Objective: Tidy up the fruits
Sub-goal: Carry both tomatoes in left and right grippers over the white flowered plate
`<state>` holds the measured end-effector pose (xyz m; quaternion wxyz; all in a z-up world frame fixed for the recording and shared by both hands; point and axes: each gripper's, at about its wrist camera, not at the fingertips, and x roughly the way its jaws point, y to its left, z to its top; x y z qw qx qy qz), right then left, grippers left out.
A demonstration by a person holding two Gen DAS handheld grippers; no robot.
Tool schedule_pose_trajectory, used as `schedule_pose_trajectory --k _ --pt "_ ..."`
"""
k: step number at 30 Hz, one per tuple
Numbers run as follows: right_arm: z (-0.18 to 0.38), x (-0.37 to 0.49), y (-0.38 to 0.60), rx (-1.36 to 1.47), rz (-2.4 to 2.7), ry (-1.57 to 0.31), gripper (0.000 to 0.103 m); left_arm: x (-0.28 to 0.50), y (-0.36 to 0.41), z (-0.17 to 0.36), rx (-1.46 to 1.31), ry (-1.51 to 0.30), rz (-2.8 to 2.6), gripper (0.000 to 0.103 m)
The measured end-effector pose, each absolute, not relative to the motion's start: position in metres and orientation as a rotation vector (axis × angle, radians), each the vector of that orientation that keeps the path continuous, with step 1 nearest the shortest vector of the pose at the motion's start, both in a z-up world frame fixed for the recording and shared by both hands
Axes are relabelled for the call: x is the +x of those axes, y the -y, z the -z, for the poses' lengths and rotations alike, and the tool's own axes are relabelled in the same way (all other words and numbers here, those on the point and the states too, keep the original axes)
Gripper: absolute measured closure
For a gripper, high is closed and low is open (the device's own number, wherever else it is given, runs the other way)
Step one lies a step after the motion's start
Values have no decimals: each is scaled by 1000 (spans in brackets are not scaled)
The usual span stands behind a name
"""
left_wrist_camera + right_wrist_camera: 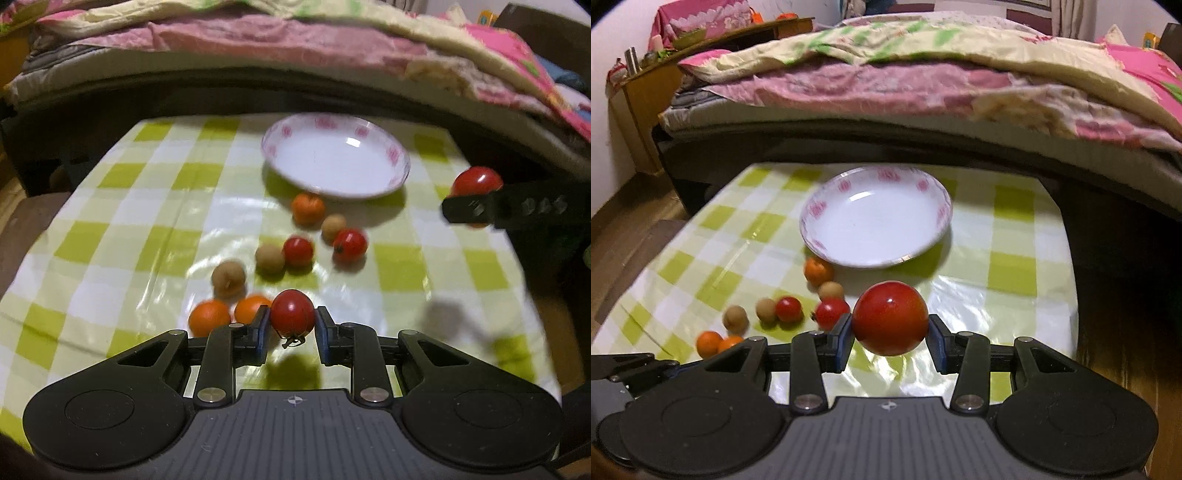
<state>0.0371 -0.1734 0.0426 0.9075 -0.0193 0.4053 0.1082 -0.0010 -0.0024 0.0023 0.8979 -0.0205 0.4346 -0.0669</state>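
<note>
Both grippers grip tomatoes above the checked tablecloth [155,221]. Left gripper [291,325] pinches a small tomato [292,312]; right gripper [890,332] clamps a larger tomato [890,317].

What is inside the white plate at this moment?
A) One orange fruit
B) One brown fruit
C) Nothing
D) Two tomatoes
C: the white plate shows only its bare inside, while both red tomatoes are held in the claws and the other fruits lie on the checked cloth.
</note>
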Motion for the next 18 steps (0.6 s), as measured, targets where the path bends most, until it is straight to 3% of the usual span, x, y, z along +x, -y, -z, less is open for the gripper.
schedule_pose_trajectory --k 18 --pt "-11 139 171 -68 -248 -891 59 129 28 1 -16 -833 236 72"
